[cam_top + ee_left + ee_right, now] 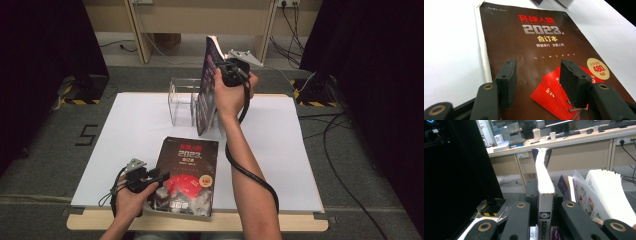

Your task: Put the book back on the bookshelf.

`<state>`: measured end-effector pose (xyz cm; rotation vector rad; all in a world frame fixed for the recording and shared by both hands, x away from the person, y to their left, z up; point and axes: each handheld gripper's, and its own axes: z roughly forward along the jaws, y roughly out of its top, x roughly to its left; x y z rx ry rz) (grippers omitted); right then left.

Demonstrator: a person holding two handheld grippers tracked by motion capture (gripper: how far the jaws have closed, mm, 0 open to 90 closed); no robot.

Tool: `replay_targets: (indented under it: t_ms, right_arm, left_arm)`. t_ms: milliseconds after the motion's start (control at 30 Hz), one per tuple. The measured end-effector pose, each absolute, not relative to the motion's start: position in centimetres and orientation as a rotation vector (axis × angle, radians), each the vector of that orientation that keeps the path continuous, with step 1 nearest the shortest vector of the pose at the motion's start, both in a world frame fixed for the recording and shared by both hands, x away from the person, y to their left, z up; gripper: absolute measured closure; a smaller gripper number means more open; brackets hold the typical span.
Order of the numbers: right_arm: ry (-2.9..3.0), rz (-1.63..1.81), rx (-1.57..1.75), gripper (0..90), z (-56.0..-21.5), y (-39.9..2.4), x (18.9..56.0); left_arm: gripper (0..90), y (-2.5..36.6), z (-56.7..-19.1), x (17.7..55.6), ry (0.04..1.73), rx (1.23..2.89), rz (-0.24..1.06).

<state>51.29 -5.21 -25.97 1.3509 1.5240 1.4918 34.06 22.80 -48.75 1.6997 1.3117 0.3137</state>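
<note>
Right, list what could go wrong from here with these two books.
1. The upright magazine is pinched near its spine by the right tongs; its top bends over in the right gripper view, so it may flop or slip on the way into the clear holder.
2. Publications already standing in the holder fan open and could block the slot.
3. The left tongs hover open over the brown book, which overhangs the white sheet's near edge; a nudge could slide it off.
</note>
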Motion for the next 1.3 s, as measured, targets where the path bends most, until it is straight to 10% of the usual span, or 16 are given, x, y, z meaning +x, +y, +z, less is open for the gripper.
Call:
replay_targets:
  t_ms: [1300]
  right_arm:
    - [1.659,1.379,1.286,80.6,-31.0,-2.5,51.1]
  left_arm:
    - [47.4,23.0,-48.8,33.9,1.322,1.692,0.316]
